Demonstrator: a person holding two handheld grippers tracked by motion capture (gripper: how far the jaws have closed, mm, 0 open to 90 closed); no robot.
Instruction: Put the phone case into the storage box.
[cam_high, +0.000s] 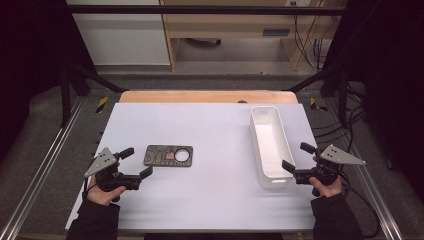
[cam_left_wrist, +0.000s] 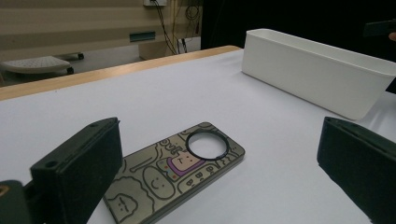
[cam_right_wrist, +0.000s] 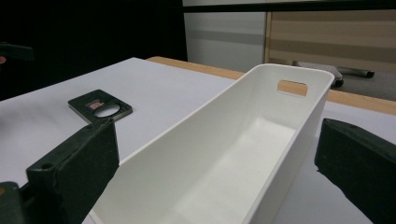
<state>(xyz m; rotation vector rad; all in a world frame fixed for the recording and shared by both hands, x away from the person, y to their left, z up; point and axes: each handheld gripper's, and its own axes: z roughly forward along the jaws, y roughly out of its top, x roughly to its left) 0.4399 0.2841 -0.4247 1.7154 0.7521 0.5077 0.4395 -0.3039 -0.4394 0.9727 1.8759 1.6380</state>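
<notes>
Nothing is picked up yet: the phone case lies flat on the white table, well to the left of the white bin and apart from it, with its round camera hole toward the bin. The bin is empty, as your right gripper view shows.

Your left gripper sits just left of the case, on the far side of it from the bin. Its jaws stand wide apart with nothing between the pads; in the left gripper view the case lies just ahead of them, untouched.

Your right gripper hovers beside the bin's near right corner. Its jaws are also spread wide, gripping nothing, with the bin's near end ahead between them.

So, as I judge it, the whole job is still ahead: close on the case, lift it, carry it across to the bin, and set it inside, perhaps steadying the bin with your right gripper.
</notes>
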